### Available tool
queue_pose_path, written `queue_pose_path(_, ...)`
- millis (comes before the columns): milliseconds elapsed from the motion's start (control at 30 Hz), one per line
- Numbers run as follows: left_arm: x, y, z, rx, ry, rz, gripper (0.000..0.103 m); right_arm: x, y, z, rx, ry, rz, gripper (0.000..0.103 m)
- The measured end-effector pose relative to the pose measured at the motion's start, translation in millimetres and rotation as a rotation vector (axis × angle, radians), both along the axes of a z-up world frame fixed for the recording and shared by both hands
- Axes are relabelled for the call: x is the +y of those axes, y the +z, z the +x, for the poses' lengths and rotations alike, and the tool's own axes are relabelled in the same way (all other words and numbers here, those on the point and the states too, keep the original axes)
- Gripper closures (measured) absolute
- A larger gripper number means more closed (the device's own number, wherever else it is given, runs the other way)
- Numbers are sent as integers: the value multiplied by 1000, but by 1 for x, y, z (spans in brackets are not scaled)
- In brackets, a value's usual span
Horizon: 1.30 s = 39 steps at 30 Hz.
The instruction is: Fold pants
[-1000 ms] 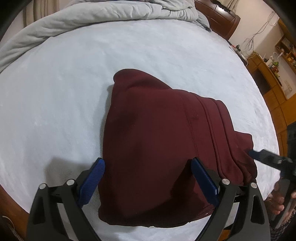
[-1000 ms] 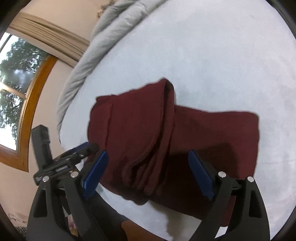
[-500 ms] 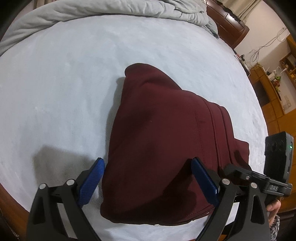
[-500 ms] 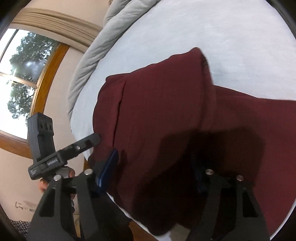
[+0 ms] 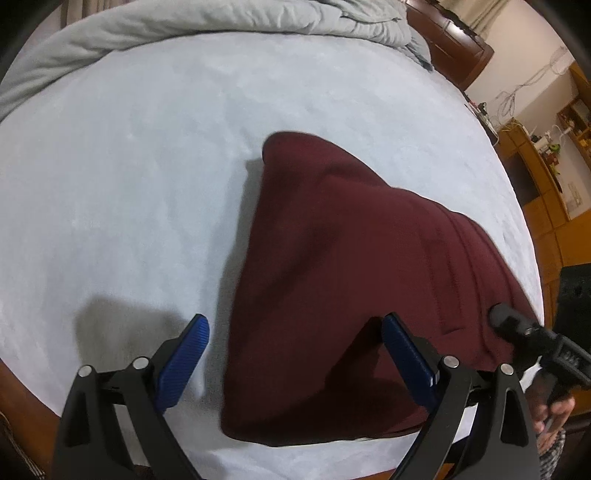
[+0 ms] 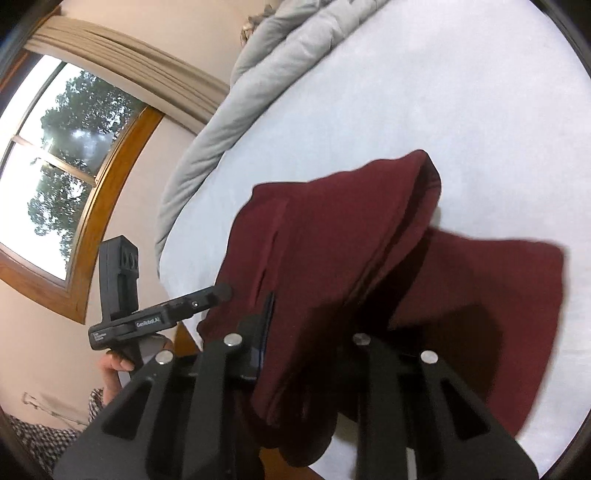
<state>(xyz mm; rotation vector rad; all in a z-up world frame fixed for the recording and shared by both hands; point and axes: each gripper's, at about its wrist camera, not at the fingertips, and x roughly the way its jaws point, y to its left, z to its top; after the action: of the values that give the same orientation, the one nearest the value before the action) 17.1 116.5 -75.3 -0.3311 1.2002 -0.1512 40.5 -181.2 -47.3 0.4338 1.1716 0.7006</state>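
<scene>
Dark red pants lie folded in layers on the pale blue bed. My left gripper is open and empty, its blue pads astride the near left edge of the pants. My right gripper is shut on the near edge of the pants and lifts the upper layers, so a raised fold stands above the flat lower layer. The right gripper's body shows at the right edge of the left wrist view.
A grey duvet is bunched along the far side of the bed. Wooden furniture stands to the right. A window is in the wall beyond the bed. The bed's near edge runs just under both grippers.
My right gripper has come down onto the near edge of the pants, shut on it and lifted the layers. My left gripper stayed open and shifted slightly left.
</scene>
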Motion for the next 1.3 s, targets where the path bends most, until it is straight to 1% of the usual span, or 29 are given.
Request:
queue_pose_path(133,-14,9,2,-18,-35,1,8,-31,19,-8,-37,-32,-33,82)
queue_pose_path(233,-31,13,4,-34,-68,21,8,-54,25,-16,-46,-63,-50,82)
queue_pose_path(333,-48,13,7,-39,-102,67,8,-76,20,-20,-42,-99,-63,82)
queue_pose_path(400,-61,9,8,-38,-119,99,8,-86,11,-23,-16,-116,-49,82)
queue_pose_path(467,-65,6,10,-34,-129,129,8,-87,3,-27,-1,-116,-44,82)
queue_pose_path(533,-72,2,11,-35,-135,176,8,-84,-7,-28,1,-113,-50,82)
queue_pose_path(667,-75,-3,11,-27,-130,186,8,-72,-19,-25,12,-93,-70,82)
queue_pose_path(767,-76,-6,12,-18,-123,182,8,-66,-33,-25,26,-61,-162,81)
queue_pose_path(800,-77,-9,13,-12,-125,177,8,-66,-38,-22,52,-70,-159,79)
queue_pose_path(867,-78,-17,13,10,-125,164,7,-74,-45,-21,95,-87,-108,77)
queue_pose_path(900,-77,-21,14,20,-119,147,7,-76,-46,-22,100,-77,-103,73)
queue_pose_path(933,-75,-23,16,25,-116,133,7,-77,-43,-22,108,-69,-107,66)
queue_pose_path(967,-73,-25,15,28,-109,115,7,-80,-37,-22,113,-67,-108,63)
queue_pose_path(1000,-70,-26,15,29,-98,95,7,-82,-31,-22,99,-68,-115,57)
queue_pose_path(1033,-68,-25,16,29,-93,82,7,-87,-20,-22,61,-84,-138,52)
queue_pose_path(1067,-66,-24,16,30,-90,72,8,-93,-14,-20,36,-96,-151,47)
queue_pose_path(1100,-64,-22,15,25,-89,72,8,-98,-5,-14,10,-113,-157,41)
queue_pose_path(1133,-64,-21,14,17,-90,78,8,-102,-1,-5,2,-131,-156,41)
queue_pose_path(1200,-70,-16,10,-9,-104,104,8,-106,-5,19,19,-144,-131,41)
queue_pose_path(1300,-78,-13,9,-29,-131,133,8,-106,-24,57,94,-175,-91,48)
